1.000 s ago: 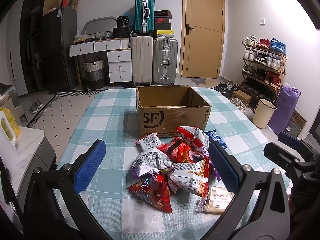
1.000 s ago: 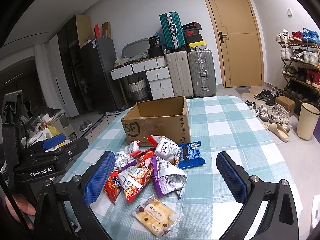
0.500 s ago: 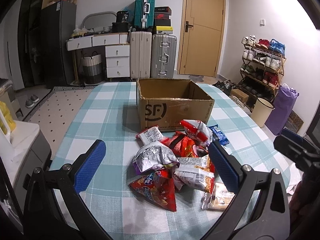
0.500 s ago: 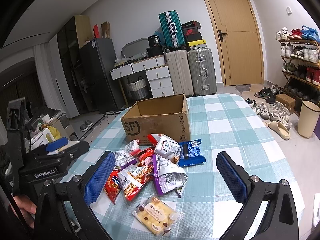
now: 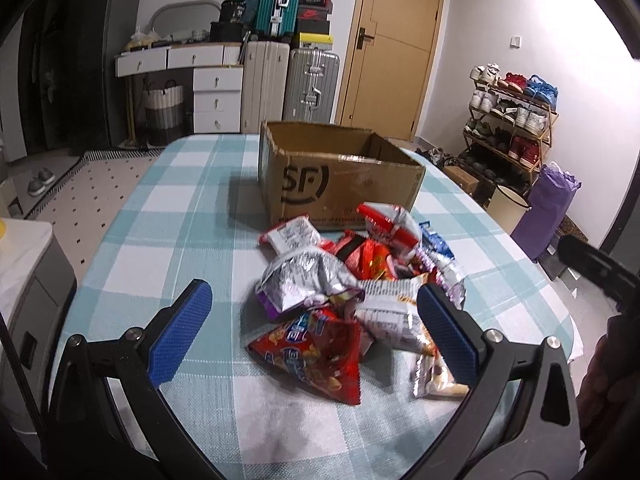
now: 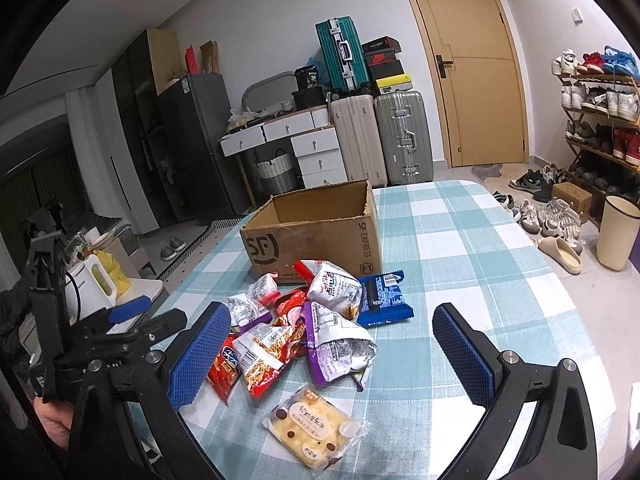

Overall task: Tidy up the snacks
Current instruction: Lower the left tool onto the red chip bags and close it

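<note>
While snacks not yet boxed: left tool [image 5: 310, 334] now nearer and lower over snack pile [image 5: 352, 280] than a second ago, fingers spread wide, nothing held, red triangular packet [image 5: 316, 354] just ahead between them. Right tool [image 6: 332, 356] equally wide, empty, barely shifted, hovering above counter [image 6: 460, 248] by yellow cake packet [image 6: 314, 426]. Pile heaped on counter just in front of open, seemingly empty cardboard box [image 6: 316, 236]; approach under way, likely first pick the red packet, blur on pile limits certainty.

Left wrist view low and close, right wrist view higher, both facing snack pile [image 5: 352, 280] and cardboard box [image 6: 316, 228]
</note>
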`<move>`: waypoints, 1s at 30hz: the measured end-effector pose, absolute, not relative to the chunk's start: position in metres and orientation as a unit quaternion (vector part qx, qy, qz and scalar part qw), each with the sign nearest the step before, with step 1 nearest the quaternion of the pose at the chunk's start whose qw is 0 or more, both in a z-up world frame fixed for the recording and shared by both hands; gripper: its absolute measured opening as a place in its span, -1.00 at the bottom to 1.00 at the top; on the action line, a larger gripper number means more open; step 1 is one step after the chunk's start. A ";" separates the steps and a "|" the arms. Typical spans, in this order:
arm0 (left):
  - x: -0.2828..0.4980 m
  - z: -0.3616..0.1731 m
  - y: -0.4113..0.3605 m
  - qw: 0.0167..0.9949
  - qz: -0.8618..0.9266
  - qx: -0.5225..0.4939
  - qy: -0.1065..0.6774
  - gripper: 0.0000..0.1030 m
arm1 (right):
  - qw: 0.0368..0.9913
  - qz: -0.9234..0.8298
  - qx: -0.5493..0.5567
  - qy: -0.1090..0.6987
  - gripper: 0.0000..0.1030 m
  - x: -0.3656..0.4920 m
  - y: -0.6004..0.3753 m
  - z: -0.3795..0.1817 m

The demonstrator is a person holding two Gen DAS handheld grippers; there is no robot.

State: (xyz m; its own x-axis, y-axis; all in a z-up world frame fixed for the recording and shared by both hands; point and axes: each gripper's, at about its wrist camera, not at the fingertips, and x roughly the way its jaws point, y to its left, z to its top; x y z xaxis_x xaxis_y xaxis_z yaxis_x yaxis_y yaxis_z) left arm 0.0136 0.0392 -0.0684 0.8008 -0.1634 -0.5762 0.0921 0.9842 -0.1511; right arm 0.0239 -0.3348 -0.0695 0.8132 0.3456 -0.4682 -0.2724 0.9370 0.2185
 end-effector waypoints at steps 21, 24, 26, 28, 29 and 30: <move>0.038 -0.126 0.050 0.926 -0.092 -0.085 0.355 0.79 | 0.946 0.159 0.074 0.273 1.00 0.034 -0.337 -0.084; 0.044 -0.134 0.050 0.922 -0.099 -0.089 0.363 0.66 | 0.946 0.159 0.074 0.273 1.00 0.034 -0.337 -0.085; 0.047 -0.138 0.050 0.918 -0.108 -0.094 0.371 0.51 | 0.946 0.159 0.074 0.273 1.00 0.033 -0.338 -0.085; 0.051 -0.142 0.049 0.913 -0.124 -0.099 0.376 0.34 | 0.946 0.159 0.074 0.273 0.99 0.034 -0.337 -0.086; 0.048 -0.143 0.047 0.912 -0.129 -0.098 0.376 0.19 | 0.946 0.159 0.074 0.273 0.99 0.034 -0.337 -0.086; 0.048 -0.143 0.046 0.912 -0.131 -0.095 0.377 0.12 | 0.946 0.159 0.074 0.273 0.99 0.033 -0.337 -0.085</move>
State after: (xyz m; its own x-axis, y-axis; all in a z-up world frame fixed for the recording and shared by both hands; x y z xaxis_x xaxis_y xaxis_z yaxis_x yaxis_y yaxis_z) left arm 0.0483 0.0455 -0.1434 0.6816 -0.3101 -0.6628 0.1674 0.9478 -0.2712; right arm 0.0334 -0.3374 -0.0852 0.8007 0.3408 -0.4927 -0.2597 0.9386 0.2272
